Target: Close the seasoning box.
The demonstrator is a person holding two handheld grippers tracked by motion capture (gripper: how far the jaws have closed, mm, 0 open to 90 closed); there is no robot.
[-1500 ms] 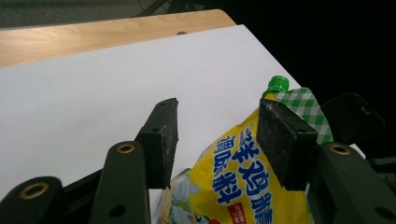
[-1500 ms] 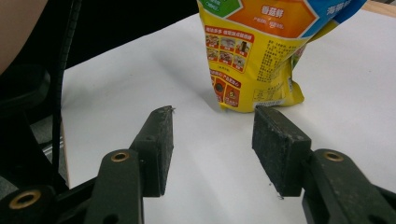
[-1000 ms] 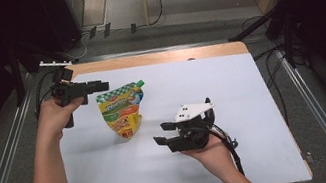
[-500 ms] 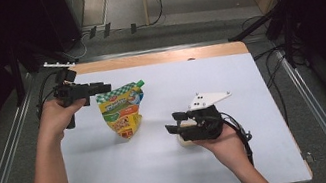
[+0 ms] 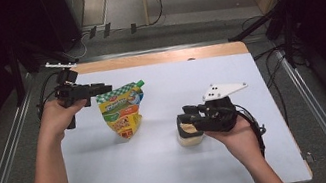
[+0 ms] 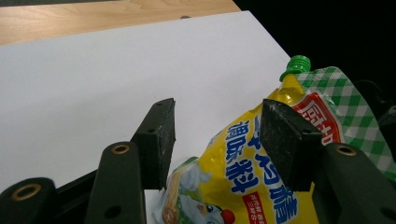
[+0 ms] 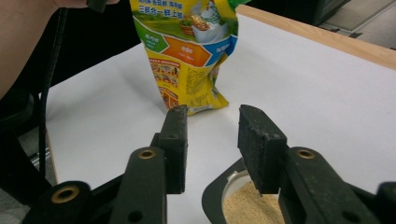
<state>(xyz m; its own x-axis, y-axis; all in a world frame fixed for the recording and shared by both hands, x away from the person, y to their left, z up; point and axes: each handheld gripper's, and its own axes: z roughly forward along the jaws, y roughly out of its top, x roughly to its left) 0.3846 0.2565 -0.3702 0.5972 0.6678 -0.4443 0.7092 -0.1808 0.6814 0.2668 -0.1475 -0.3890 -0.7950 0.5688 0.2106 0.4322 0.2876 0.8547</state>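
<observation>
Two tongs, one pouch, one cup

My left gripper (image 6: 215,135) gapes at the pouch (image 5: 121,110), unpinched — my right gripper (image 7: 212,140), jaws just closing, hovers over the cup (image 5: 190,135), gripping nothing.

Left gripper (image 6: 215,140) jaws apart around yellow pouch (image 6: 261,172); white mat (image 6: 116,70) beyond.

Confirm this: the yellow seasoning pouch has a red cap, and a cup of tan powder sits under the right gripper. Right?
Not quite. The pouch has a green cap, not red, as the left gripper view shows. The cup of tan powder under the right gripper is correct.
</observation>
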